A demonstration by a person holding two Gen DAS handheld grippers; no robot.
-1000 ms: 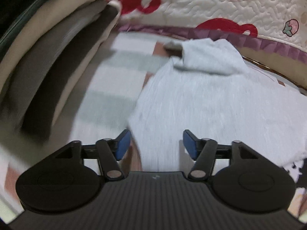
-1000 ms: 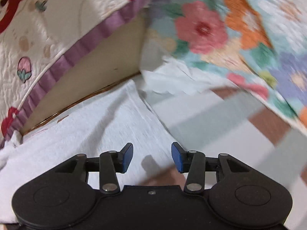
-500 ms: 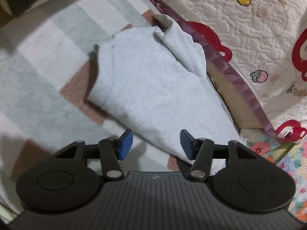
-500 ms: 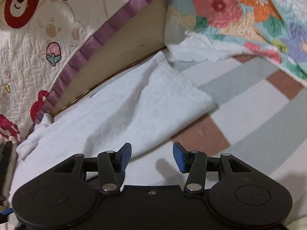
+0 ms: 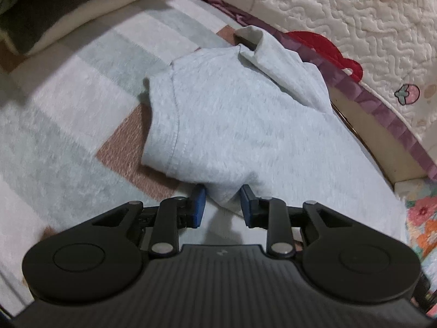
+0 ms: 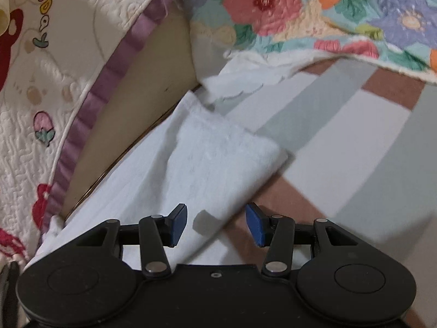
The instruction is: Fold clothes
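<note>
Garment: I've got a pale grey T-shirt (image 5: 232,125) lying flat on the striped blanket (image 5: 82,125), its far edge just beside the quilted cover (image 5: 355,27).
Left gripper (image 5: 222,205): jaws closing now, a low fold of the shirt's near edge between the blue pads, not pinched yet as far as I can see.
Right gripper (image 6: 217,222): jaws standing apart over the other end's near edge, nothing pressed.
Handling: I judge it light, soft and floppy; it will sag and drag on the fuzzy blanket.
Where to hold: near-edge corners, both layers together, deep enough not to slip.
</note>
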